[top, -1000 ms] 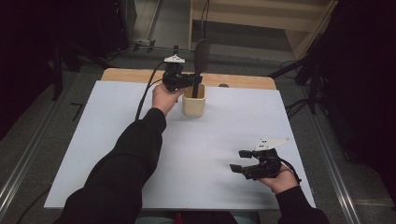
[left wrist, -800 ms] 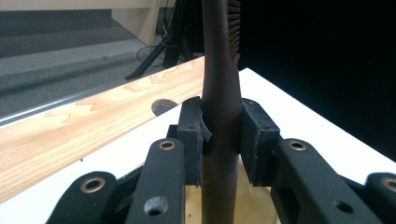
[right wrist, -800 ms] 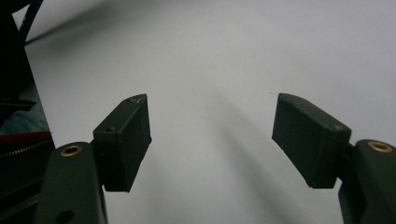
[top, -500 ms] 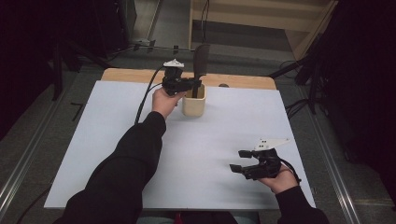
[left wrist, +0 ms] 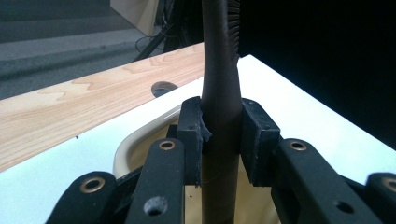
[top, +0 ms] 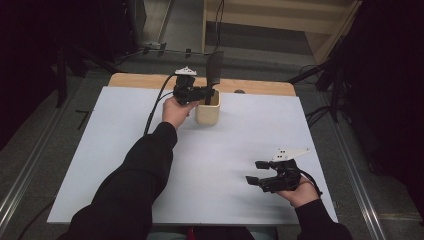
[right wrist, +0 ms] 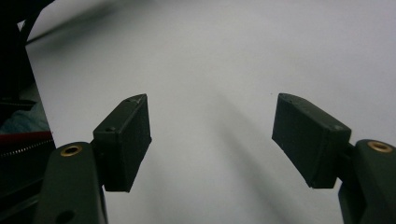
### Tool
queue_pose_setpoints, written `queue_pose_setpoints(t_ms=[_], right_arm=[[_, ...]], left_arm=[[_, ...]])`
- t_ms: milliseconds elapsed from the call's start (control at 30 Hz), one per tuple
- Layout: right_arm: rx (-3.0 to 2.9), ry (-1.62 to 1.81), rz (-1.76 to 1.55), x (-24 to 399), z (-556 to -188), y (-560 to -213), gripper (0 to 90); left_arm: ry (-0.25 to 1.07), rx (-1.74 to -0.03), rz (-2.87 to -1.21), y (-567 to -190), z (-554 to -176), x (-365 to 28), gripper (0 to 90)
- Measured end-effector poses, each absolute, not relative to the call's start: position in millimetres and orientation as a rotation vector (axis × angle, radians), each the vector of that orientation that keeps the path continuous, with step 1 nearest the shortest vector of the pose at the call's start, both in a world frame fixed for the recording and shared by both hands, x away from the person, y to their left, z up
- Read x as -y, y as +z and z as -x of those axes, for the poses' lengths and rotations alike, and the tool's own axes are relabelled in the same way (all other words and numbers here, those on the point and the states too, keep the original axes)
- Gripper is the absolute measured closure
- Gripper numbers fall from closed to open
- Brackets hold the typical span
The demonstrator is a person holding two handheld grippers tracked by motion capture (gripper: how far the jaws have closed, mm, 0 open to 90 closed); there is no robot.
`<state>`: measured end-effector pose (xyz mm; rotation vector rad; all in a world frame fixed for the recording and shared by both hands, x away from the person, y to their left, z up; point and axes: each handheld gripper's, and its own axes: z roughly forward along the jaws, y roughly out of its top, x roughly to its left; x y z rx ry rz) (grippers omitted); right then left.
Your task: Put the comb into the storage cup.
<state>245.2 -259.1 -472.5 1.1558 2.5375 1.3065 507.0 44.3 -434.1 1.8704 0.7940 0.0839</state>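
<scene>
I am clenching my left gripper (top: 206, 93) on the brush (left wrist: 220, 88) over the far cup (top: 208, 114), my right gripper (top: 258, 172) gaping near-right.

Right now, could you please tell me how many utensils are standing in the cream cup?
1: a dark brush stands upright in the cream cup near the table's far edge, its handle clamped by the left gripper. Anything shorter, down inside the cup, would be hidden.

Lab or workshop bay: white board (top: 125, 150) on plywood tabletop (top: 145, 81), metal floor rails (top: 30, 165), trailing black cables (top: 320, 112).
</scene>
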Motion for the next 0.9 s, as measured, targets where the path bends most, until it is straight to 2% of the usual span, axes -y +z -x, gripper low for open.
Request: queue_pose_setpoints(t_ms=[167, 267, 333, 567, 900], right_arm=[[-2.538, 1.307, -1.152, 259, -245, -473, 26.0], [-2.539, 1.307, -1.152, 259, -245, -472, 26.0], [-2.538, 1.308, -1.151, 259, -245, -472, 25.9], [-2.538, 1.307, -1.152, 259, -245, -472, 26.0], [-2.536, 1.301, -1.161, 259, -246, -473, 26.0]], left_arm=[[0.106, -0.804, -1.89, -432, -506, -45, 70.3], [0.173, -0.829, -1.871, -425, -506, -50, 41.0], [0.157, -0.852, -1.846, -423, -508, -55, 33.7], [0.108, -0.902, -1.842, -419, -511, -72, 30.5], [0.059, -0.908, -1.842, -419, -506, -86, 30.5]])
